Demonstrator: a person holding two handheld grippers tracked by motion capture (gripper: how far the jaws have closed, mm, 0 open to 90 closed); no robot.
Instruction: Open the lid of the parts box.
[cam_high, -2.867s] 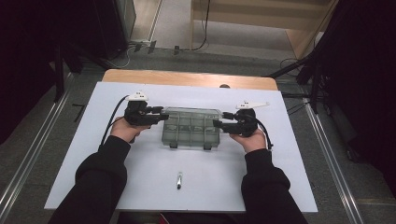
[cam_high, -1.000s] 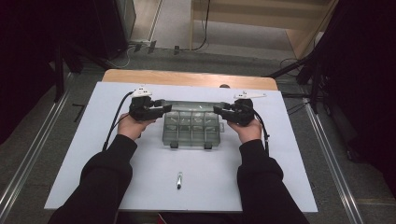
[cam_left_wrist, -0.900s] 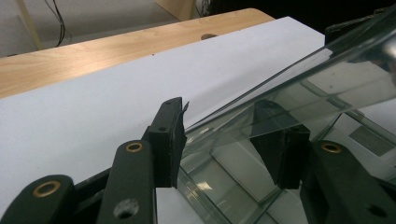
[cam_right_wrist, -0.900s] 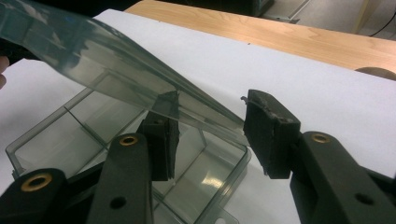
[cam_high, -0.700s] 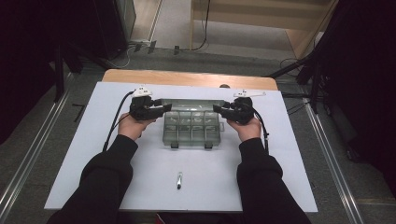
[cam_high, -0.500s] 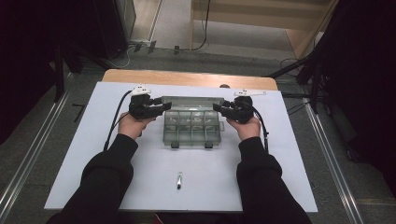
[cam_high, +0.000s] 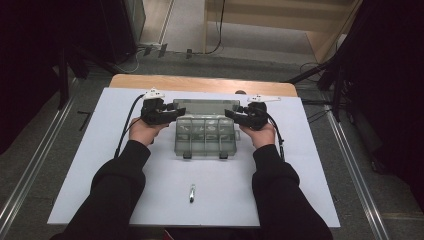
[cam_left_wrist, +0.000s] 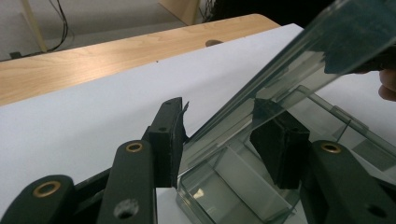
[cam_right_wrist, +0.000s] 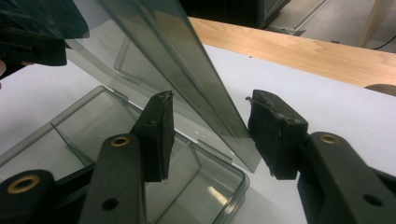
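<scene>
Clear plastic compartment box (cam_high: 206, 136) sits mid-table on the white sheet (cam_high: 90, 160), latch tabs on its near edge, hinge side far. Its lid (cam_high: 205, 106) is raised, tilted up and back off the far edge.

Left gripper (cam_high: 172, 113) is at the box's far-left corner, right gripper (cam_high: 231, 114) at the far-right corner; both point inward toward each other w/ the lid between them.

Left gripper view: lid (cam_left_wrist: 299, 60) runs diagonally up to the right, its lower end edge passing between the jaws. Left gripper (cam_left_wrist: 229, 140) straddles that edge; the pad on the left side sits just beside or touching the lid edge, the other pad is seen through the clear plastic, over the box's end compartment (cam_left_wrist: 238, 186). Whether the pads actually press the lid — cannot tell.

Right gripper view: lid (cam_right_wrist: 177, 60) slants down between the jaws, its corner ending near the right-hand pad. Right gripper (cam_right_wrist: 212, 135) has just been opening, lid edge in the gap; visible air between both pads and the plastic, so released, not clamped. Box (cam_right_wrist: 187, 186) lies below and to the left of the jaws.

Small metal item, screw-like (cam_high: 192, 192), lies on the sheet near the person, well apart from the box. Bare wood table edge (cam_high: 200, 83) shows at the far side.
</scene>
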